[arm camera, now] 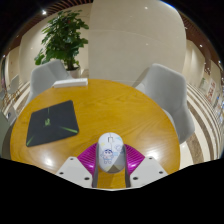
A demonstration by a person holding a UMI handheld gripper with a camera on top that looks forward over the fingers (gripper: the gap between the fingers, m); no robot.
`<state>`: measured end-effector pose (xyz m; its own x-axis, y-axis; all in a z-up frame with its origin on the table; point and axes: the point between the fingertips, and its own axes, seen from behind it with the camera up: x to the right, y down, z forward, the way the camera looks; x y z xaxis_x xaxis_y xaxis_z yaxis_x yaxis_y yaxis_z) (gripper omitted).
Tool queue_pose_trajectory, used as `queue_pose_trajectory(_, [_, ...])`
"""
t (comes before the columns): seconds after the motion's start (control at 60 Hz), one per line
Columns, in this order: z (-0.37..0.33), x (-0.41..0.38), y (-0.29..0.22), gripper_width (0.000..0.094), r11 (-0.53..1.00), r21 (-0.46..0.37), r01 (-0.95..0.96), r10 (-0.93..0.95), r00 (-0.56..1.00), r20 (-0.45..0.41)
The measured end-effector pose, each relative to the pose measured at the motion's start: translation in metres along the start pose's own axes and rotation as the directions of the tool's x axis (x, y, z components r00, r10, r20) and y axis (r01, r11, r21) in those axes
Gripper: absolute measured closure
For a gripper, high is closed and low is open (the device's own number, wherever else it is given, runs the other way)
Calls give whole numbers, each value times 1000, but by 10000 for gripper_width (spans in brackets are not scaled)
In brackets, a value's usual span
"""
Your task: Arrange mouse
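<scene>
A white mouse (110,152) with a small cartoon print sits between my two fingers, over the near part of the round wooden table (140,110). My gripper (110,160) is shut on the mouse. The pink pads (88,157) press on its left and right sides. The mouse's rear end is hidden low between the fingers. I cannot tell whether it touches the tabletop.
A closed dark laptop (52,122) lies on the table to the left of the fingers. Two grey chairs (48,76) (165,88) stand at the far side. A potted plant (63,38) stands beyond them, and a white pillar (125,40) behind.
</scene>
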<state>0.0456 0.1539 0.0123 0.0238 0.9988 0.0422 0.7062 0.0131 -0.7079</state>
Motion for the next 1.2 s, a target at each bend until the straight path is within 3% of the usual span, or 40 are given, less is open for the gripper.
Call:
queue_pose_trajectory(0.2, [-13, -74, -100, 558, 993, 81, -87, 80, 994, 79])
queue_pose_trajectory(0.317, [-5, -137, -130, 557, 992, 102, -80, 68, 991, 115])
queue_pose_trajectory(0.45, [26, -205, -123, 558, 997, 74, -36, 26, 992, 127])
queue_pose_trajectory(0.617, [64, -243, -77, 548, 1000, -13, 6, -5, 996, 86])
queue_pose_trajectory(0.8, [77, -247, -53, 392, 999, -52, 17, -13, 997, 79])
queue_pose_trajectory(0.883, [72, -244, -55, 53, 998, -53, 41, -37, 996, 76])
queue_pose_trajectory(0.933, [63, -240, -60, 93, 998, -46, 33, -30, 997, 76])
queue_pose_trajectory(1.2, [-61, -199, -53, 77, 998, -63, 27, -21, 994, 104])
